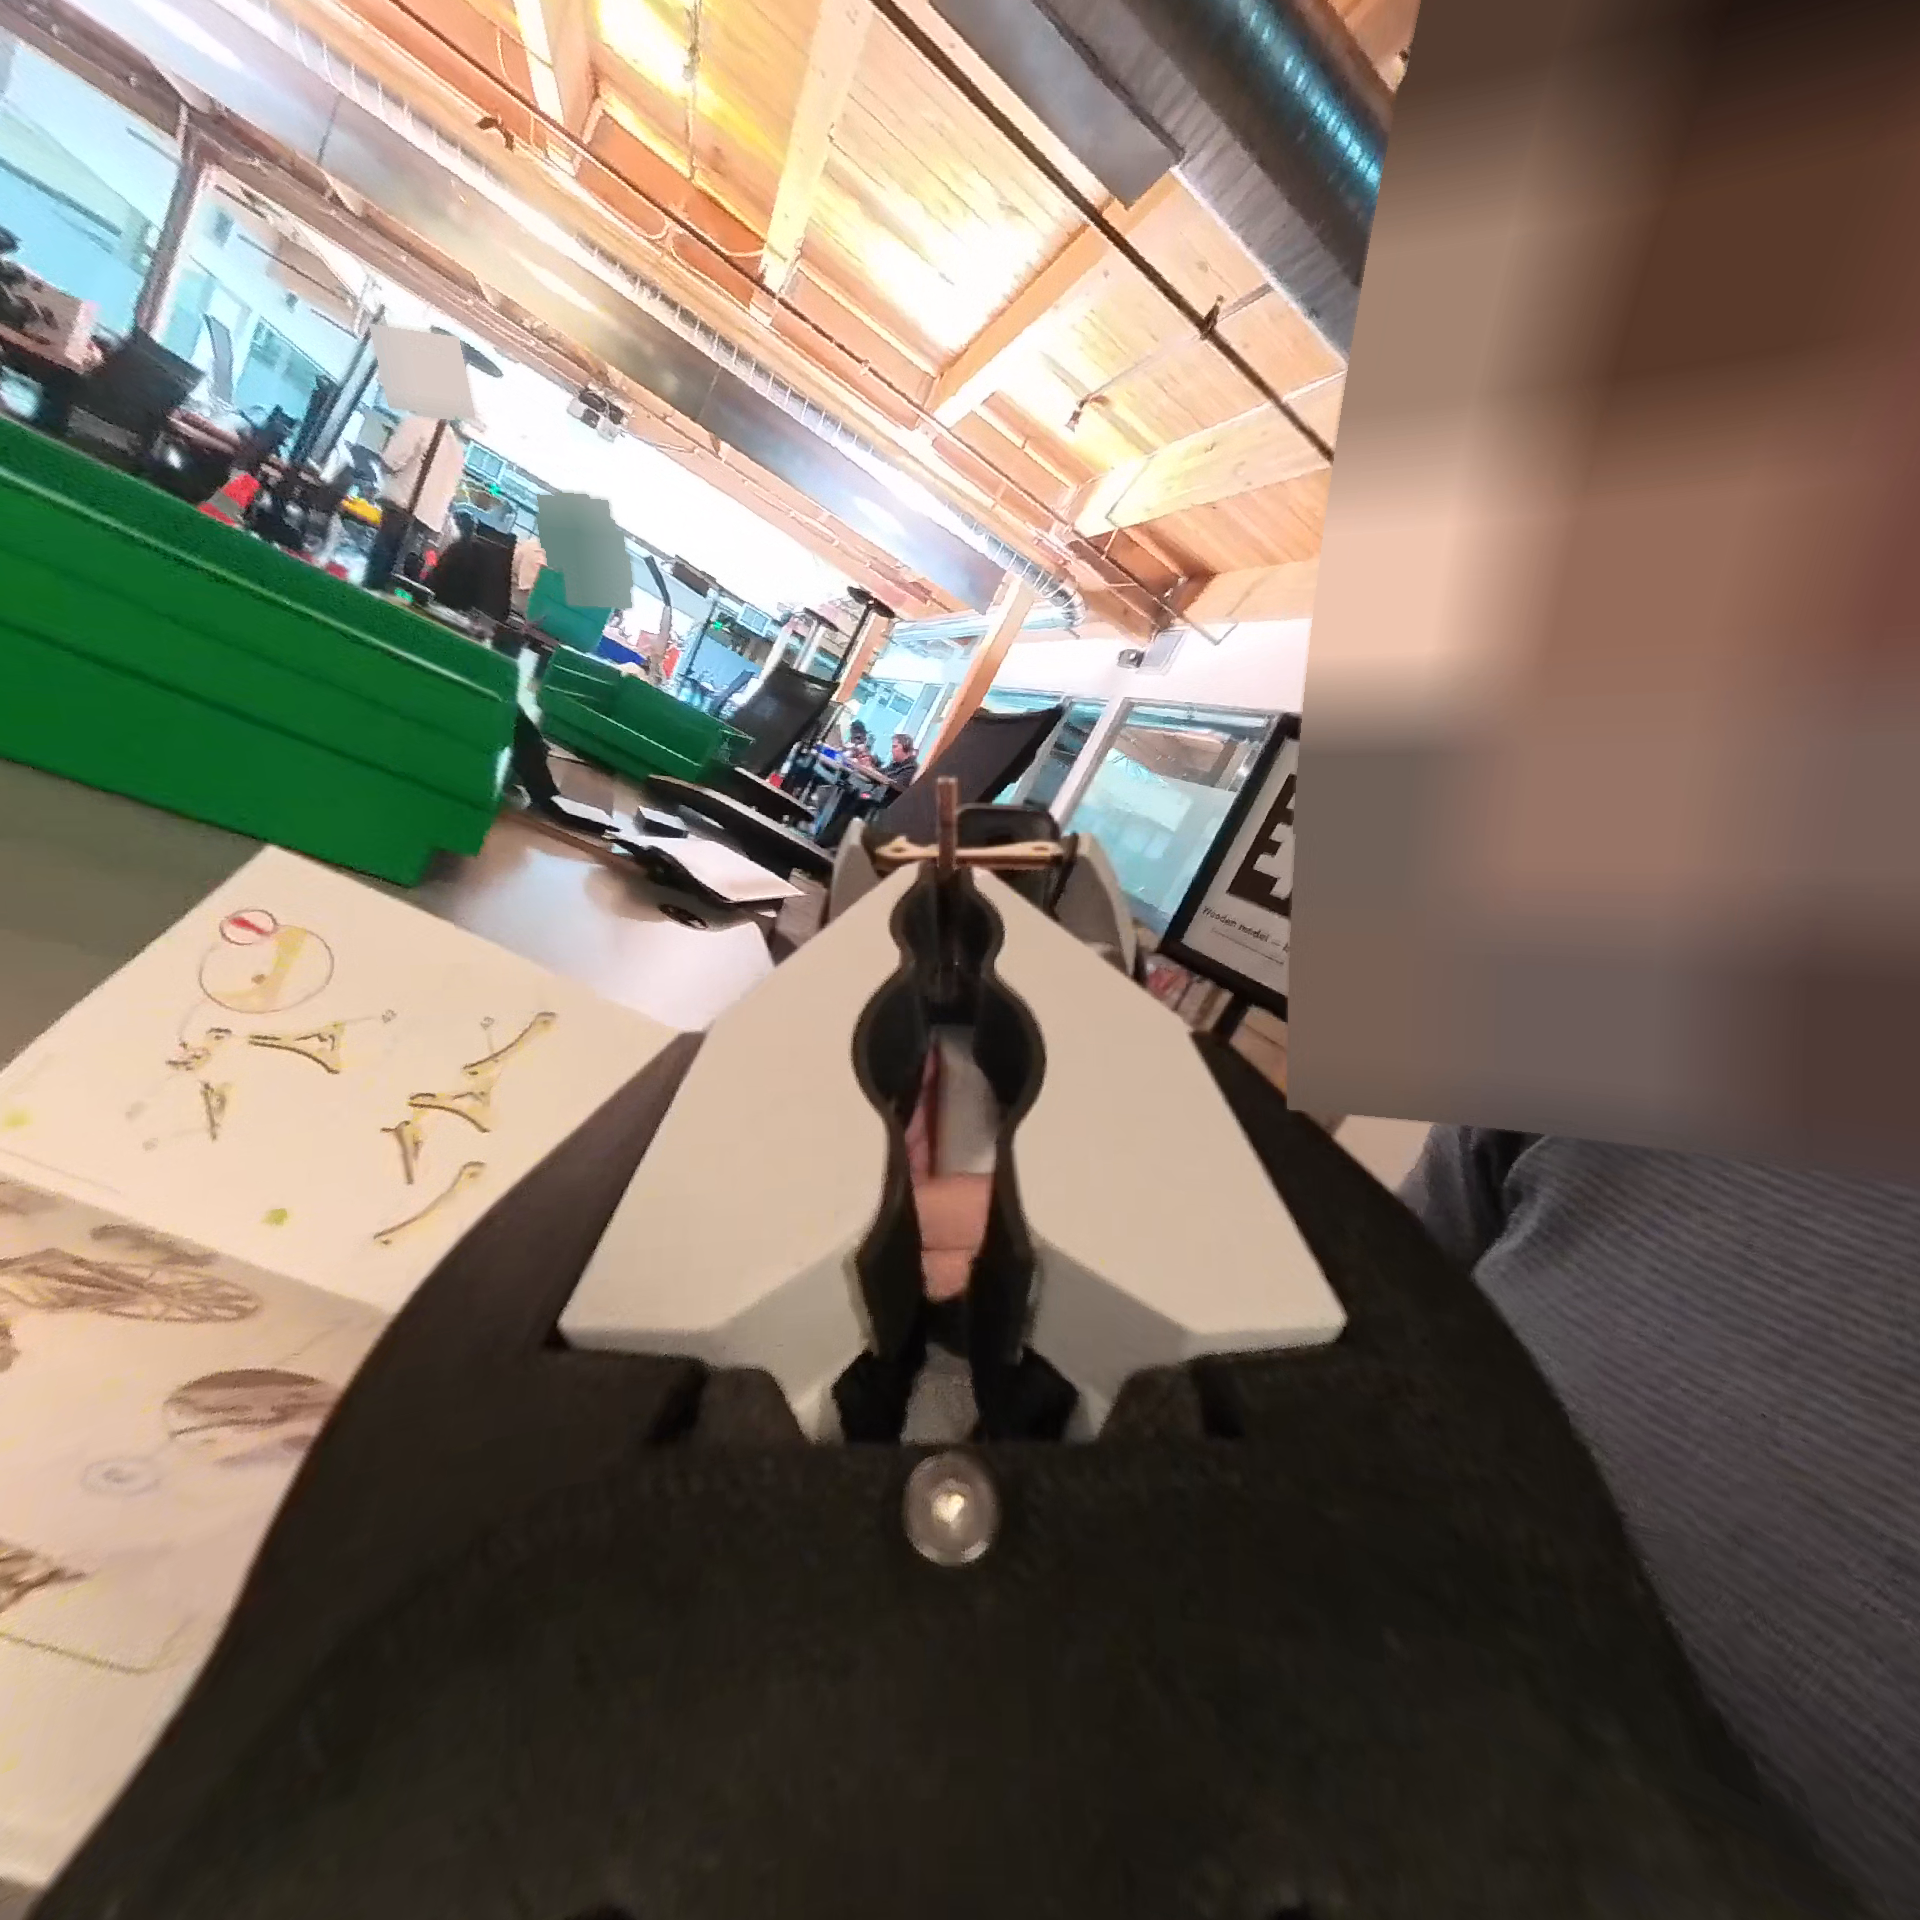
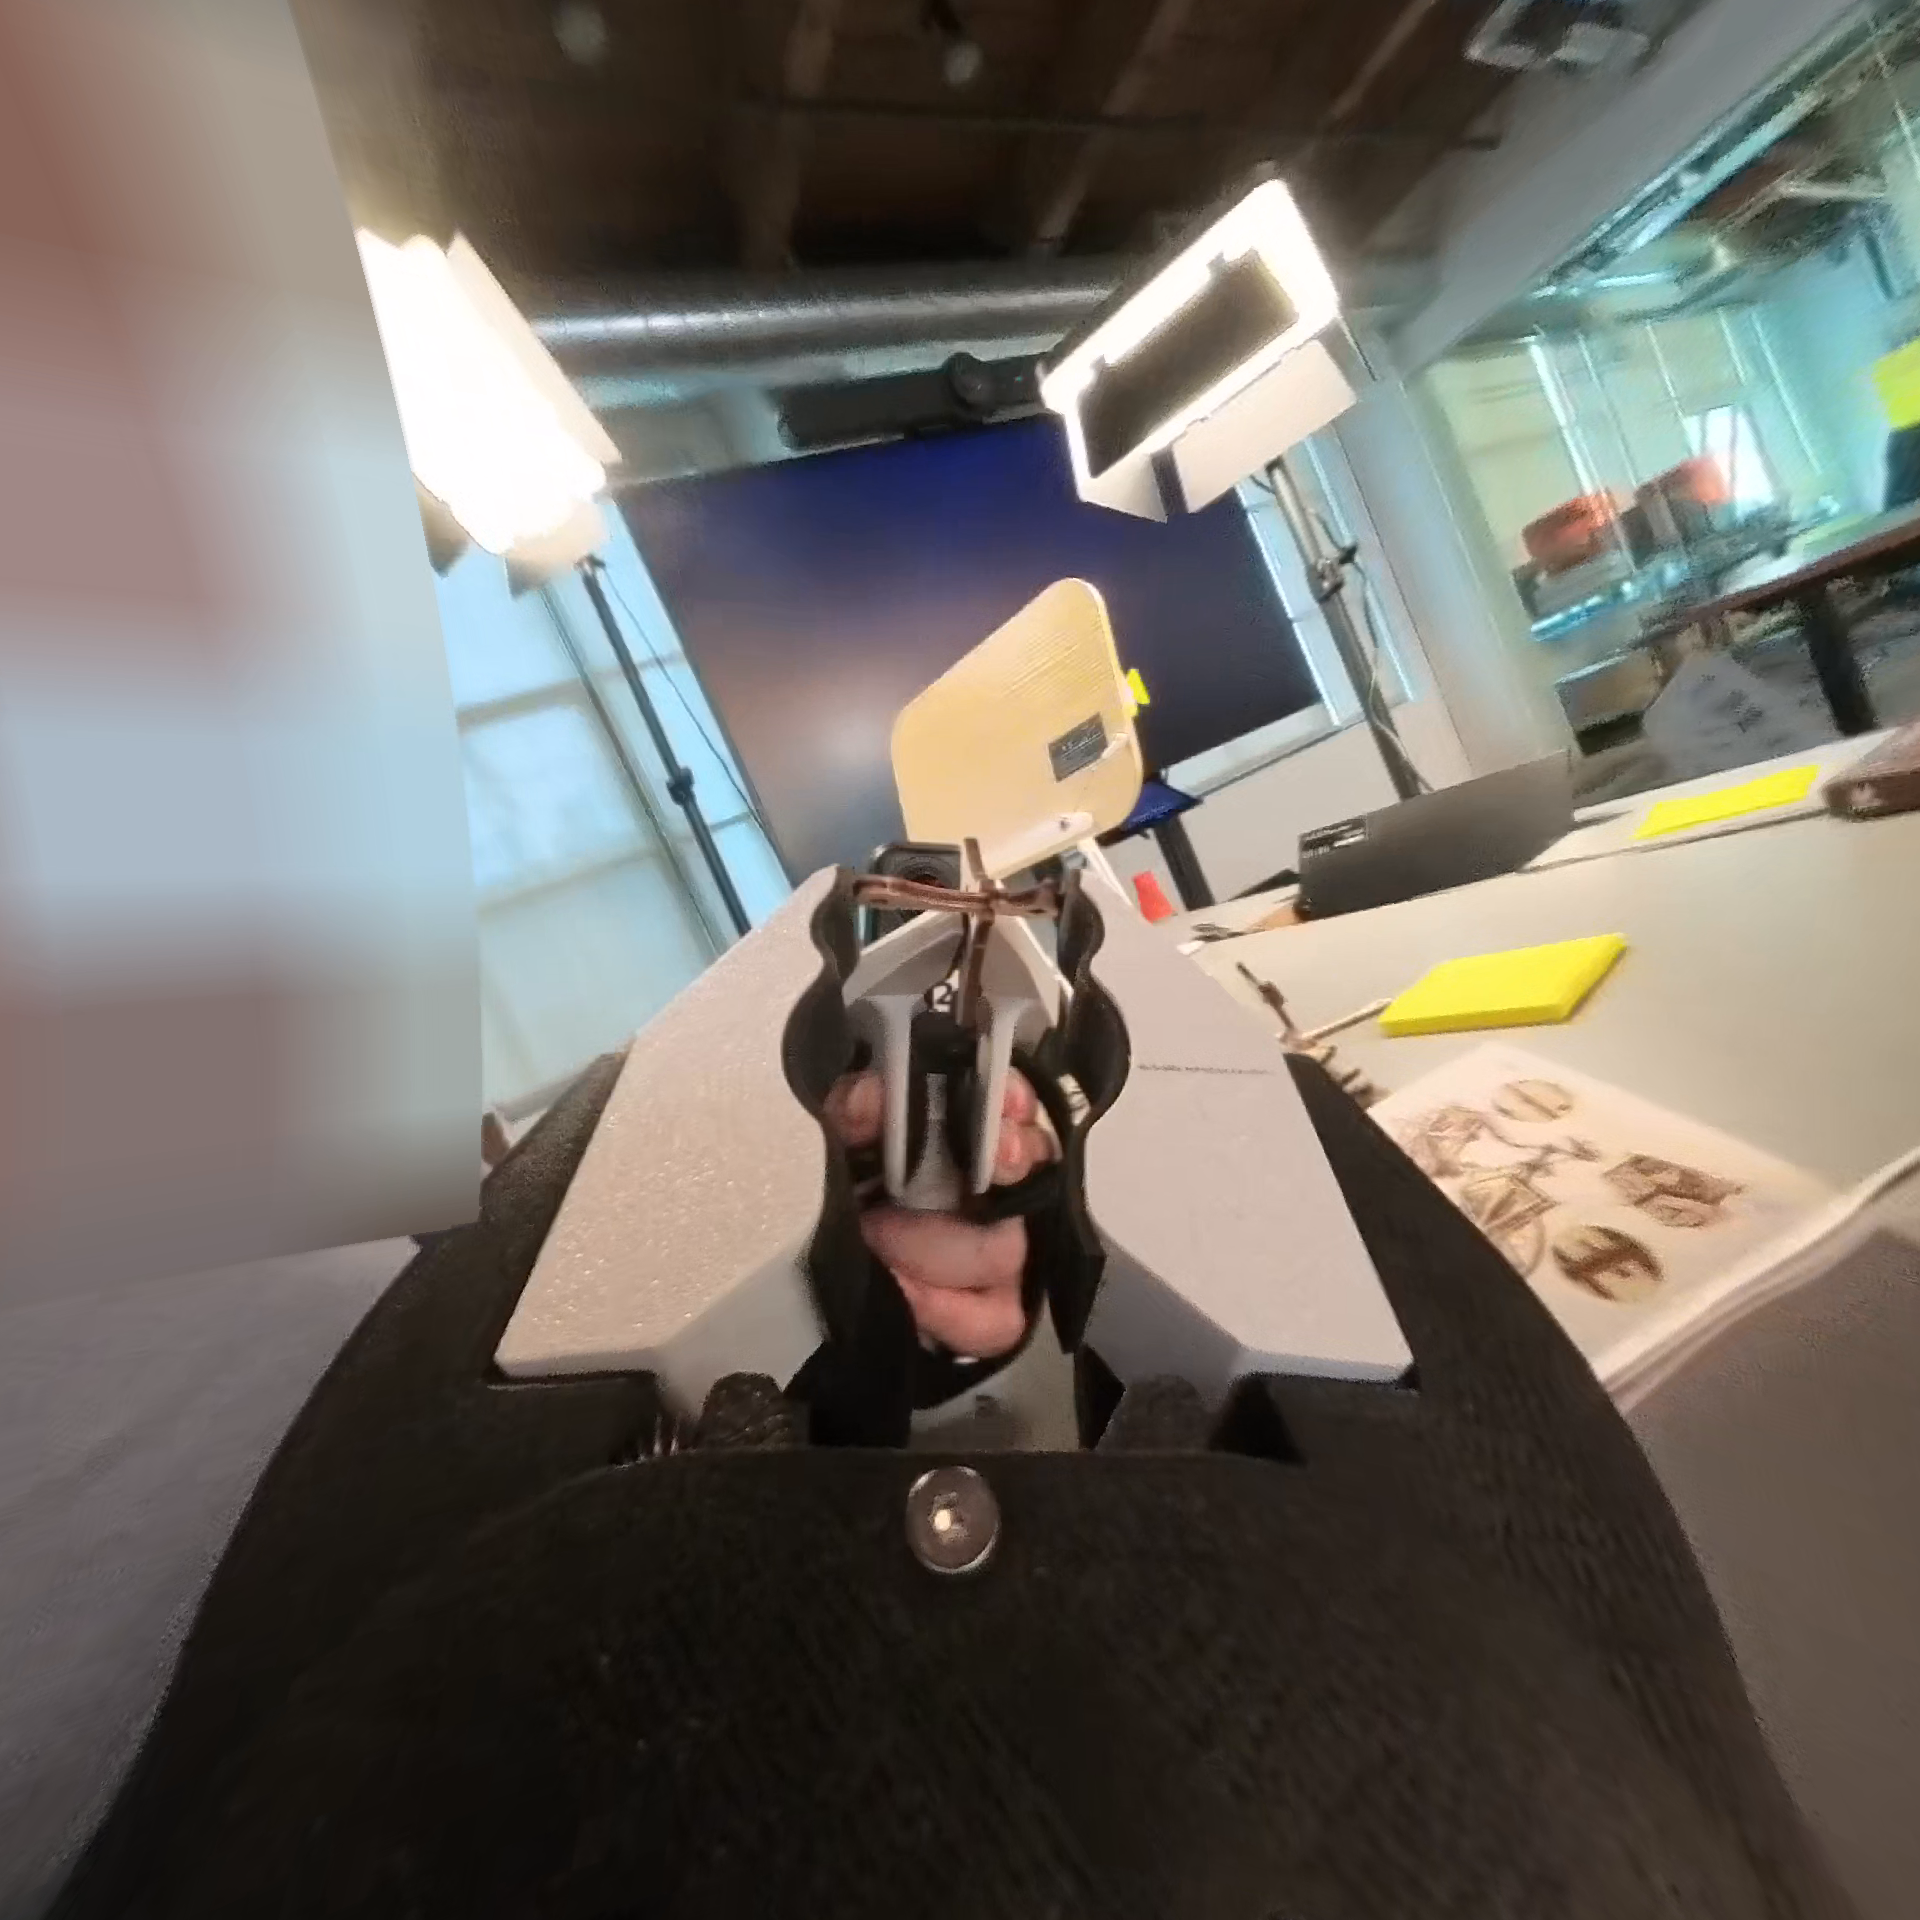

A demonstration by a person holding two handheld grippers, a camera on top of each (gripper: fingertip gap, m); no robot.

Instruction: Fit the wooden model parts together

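**A:** Left tongs [image 1: 948, 883] pressed together on a thin upright stick [image 1: 945, 821], pinched low down. Right tongs [image 2: 961, 904] spread fairly wide yet clamped, pinching a slim crossbar [image 2: 914, 896] end to end between the tips.

**B:** And where, all this?

**A:** Up in the air above the table [image 2: 1714, 935], tongs facing tip to tip. Crossbar laid across the stick, just past the left tips. Seated in a slot or merely touching: cannot tell.

**B:** Handling?

**A:** Feather-light, most likely. Thin flat wood, stiff along its length, probably quick to snap if bent or twisted. Hardly slippery, judging by the bare dry surface.

**B:** Where to take hold, then?

**A:** Best close to the joint, on the flat faces, away from the narrow ends. Held by its ends as now, easily bowed, so only a gentle squeeze. Better pushed straight in, without rocking.

**B:** Any boxes about?

**A:** A stack of green bins [image 1: 239, 675] on the left of the left view, with farther green bins [image 1: 644, 717] beyond. Contents hidden behind the walls from this low angle.

**B:** Spare pieces?

**A:** A few loose wooden bits [image 2: 1340, 1023] lying on the table beside the picture sheet [image 2: 1558, 1174], not in any container.
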